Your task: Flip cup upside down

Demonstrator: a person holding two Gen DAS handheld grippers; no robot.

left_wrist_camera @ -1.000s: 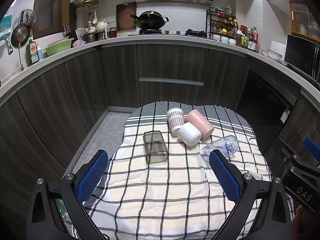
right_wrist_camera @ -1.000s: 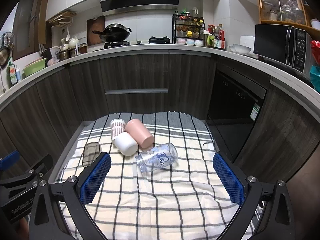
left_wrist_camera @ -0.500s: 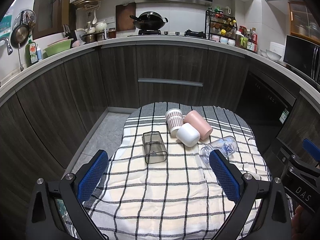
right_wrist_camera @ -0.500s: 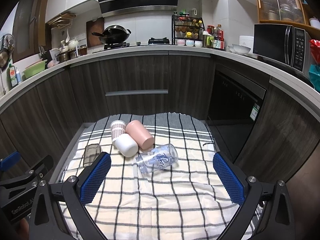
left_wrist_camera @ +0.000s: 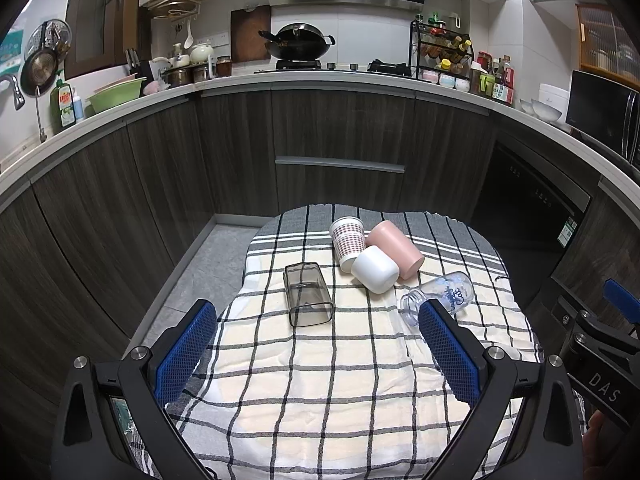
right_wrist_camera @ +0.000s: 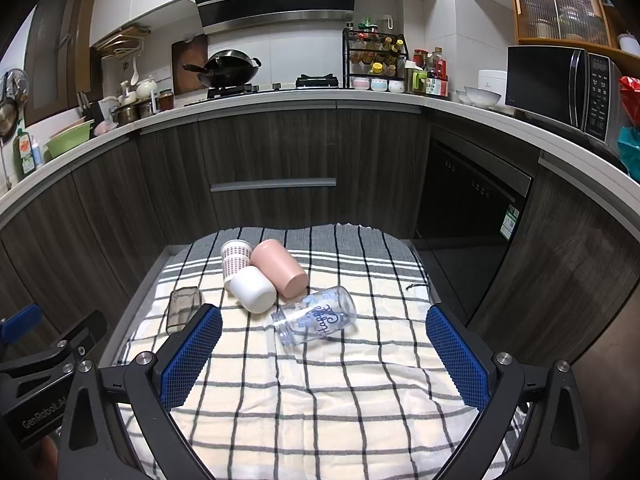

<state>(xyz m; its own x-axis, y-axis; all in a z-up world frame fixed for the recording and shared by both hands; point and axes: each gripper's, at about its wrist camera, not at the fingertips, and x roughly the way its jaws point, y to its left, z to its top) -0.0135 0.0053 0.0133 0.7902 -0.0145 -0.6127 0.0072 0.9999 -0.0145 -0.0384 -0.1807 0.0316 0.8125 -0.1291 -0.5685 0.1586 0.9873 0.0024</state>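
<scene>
Left hand-held gripper [left_wrist_camera: 316,342] was held above the near part of the desk with its blue-padded fingers [left_wrist_camera: 185,350] spread wide apart, gripping nothing. Right hand-held gripper [right_wrist_camera: 323,354] was likewise held wide apart and empty above the near edge. The desk was covered by a checked cloth [left_wrist_camera: 320,384].

Further in, a smoky transparent square cup [left_wrist_camera: 307,294] lay on its side at the left, mouth toward the camera, apart from the others. To the right, a clear glass bottle with blue lettering [right_wrist_camera: 316,315] lay on its side, mouth toward the left.

Beyond these, three cups formed a touching cluster: a white cup [left_wrist_camera: 375,269] lying on its side nearest, a pink cup [left_wrist_camera: 394,249] on its side behind and right of it, and a patterned paper cup [left_wrist_camera: 347,237] at the far left, tilted.

Dark wood cabinets [left_wrist_camera: 340,148] stood behind the desk.
</scene>
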